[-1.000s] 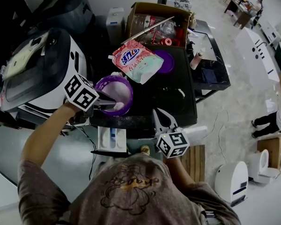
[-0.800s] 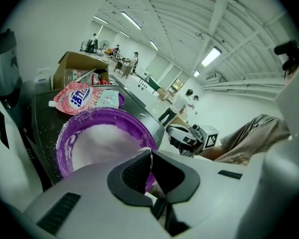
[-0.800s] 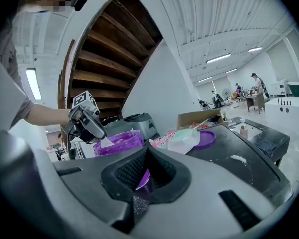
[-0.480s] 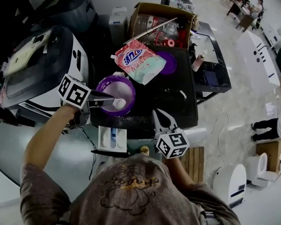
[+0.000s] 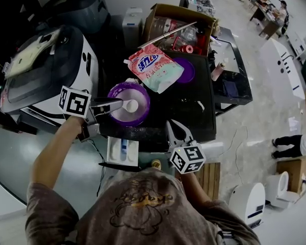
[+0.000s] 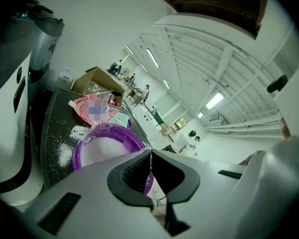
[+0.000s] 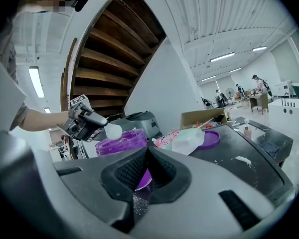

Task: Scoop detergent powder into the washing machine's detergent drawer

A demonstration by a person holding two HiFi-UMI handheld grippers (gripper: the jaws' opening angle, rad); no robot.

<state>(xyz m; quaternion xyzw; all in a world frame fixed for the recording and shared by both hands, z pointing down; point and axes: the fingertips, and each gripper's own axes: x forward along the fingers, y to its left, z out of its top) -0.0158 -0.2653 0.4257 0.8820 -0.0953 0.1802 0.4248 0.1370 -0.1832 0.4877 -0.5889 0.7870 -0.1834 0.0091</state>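
Observation:
A purple bowl [image 5: 137,115] of white detergent powder stands on the black table's [image 5: 194,119] front left part. My left gripper [image 5: 118,106] is shut on the handle of a white scoop [image 5: 130,106], which is held over the bowl with powder in it. In the right gripper view the scoop [image 7: 113,131] hangs just above the bowl [image 7: 122,142]. The white detergent drawer [image 5: 122,151] stands open below the table's front edge. My right gripper [image 5: 176,130] is shut on nothing, near that front edge, to the right of the bowl. The left gripper view shows the bowl [image 6: 92,153] past its shut jaws.
A pink detergent pouch [image 5: 154,65] lies behind the bowl, partly over a purple lid [image 5: 187,70]. A cardboard box [image 5: 178,22] of clutter stands at the back. A white and black machine [image 5: 46,75] fills the left. Spilled powder [image 6: 65,154] dots the table.
My left gripper has drawn back to the left and the scoop has come up out of the powder. The right gripper has stayed put.

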